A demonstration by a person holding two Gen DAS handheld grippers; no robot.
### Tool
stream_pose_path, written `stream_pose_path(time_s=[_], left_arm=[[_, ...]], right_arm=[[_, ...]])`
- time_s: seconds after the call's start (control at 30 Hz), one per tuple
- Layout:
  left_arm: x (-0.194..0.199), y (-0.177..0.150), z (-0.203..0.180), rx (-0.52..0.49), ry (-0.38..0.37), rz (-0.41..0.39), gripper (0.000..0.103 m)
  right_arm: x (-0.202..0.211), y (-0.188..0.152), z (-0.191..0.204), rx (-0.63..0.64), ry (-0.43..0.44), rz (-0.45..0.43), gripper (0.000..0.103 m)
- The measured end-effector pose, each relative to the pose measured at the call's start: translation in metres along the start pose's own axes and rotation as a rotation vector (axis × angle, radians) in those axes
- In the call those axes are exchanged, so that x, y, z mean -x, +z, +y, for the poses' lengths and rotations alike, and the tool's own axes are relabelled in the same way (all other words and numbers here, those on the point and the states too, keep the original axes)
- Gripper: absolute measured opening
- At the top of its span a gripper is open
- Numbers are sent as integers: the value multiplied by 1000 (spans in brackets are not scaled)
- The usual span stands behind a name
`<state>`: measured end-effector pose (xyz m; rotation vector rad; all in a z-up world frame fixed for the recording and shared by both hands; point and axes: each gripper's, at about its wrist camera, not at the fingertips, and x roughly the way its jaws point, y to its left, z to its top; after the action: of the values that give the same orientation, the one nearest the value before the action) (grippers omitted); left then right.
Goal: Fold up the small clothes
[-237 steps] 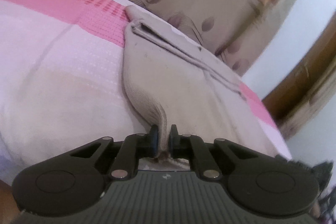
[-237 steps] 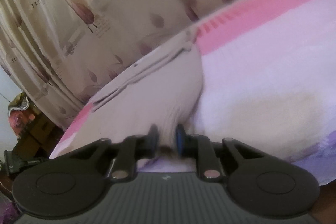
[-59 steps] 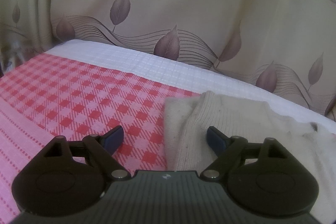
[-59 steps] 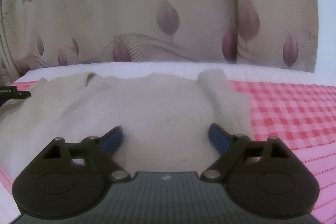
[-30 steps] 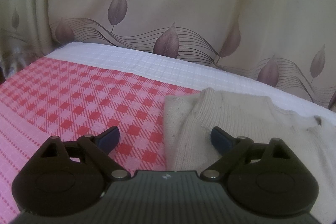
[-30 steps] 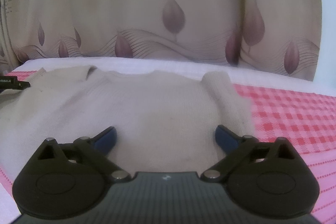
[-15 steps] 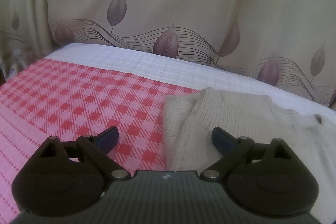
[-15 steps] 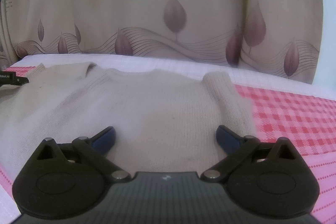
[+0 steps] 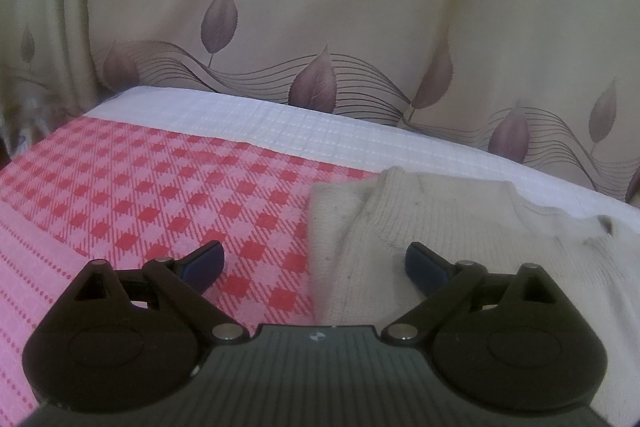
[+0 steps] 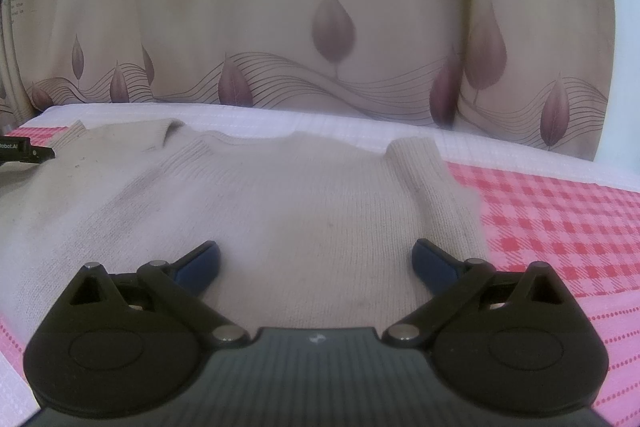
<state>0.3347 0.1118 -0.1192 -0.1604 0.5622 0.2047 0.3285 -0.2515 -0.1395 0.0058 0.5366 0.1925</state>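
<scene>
Tongs [image 9: 314, 261] [image 10: 316, 261] agape over sweater [image 10: 280, 203]

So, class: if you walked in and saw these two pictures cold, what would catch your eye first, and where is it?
First, the cream knitted sweater spread flat on the bed, filling the middle of the right wrist view. Next, the red-and-pink checked bedspread beside it, bright at the left of the left wrist view. Behind both hangs a beige curtain printed with purple leaves, and each hand-held gripper is wide open in the foreground.

Checked bed [image 9: 140, 187] – cream sweater [image 10: 280, 207] (flat) atop.
</scene>
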Motion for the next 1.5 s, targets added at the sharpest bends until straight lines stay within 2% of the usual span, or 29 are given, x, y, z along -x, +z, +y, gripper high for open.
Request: stream_pose_path(time_s=[0.17,0.27,0.47,0.53,0.7,0.87,0.9,0.93,1.0,1.03,1.27,1.5], left_arm=[[-1,0,-1,-7,-24,16,100],[-9,6,7,-6,-133,79,100],[-16,16,15,-104,-253,136,96],[-19,20,19,-130,-289,149,91],[-26,27,22,-171,-357,181,71],[-30,28,19,-218,-436,190,66],[-31,28,19,-217,-441,190,62],[-31,28,19,-213,-445,190,57],[-32,29,22,-174,-471,198,30],[-32,29,22,-142,-484,203,26],[-4,31,2,-10,-378,167,20],[18,47,-32,115,-325,218,19]], right_arm=[[0,0,0,1,1,1,103],[0,0,0,1,1,1,103],[0,1,0,0,4,1,103],[0,1,-1,-1,5,1,103],[1,1,-1,1,5,-1,103],[1,2,-1,1,4,-3,103],[1,3,-1,2,3,-4,103],[1,3,-1,2,2,-5,103],[1,3,-1,3,0,-6,103],[1,2,0,3,-1,-6,103],[3,3,-2,-7,1,-19,103],[16,3,-13,-63,25,-97,103]])
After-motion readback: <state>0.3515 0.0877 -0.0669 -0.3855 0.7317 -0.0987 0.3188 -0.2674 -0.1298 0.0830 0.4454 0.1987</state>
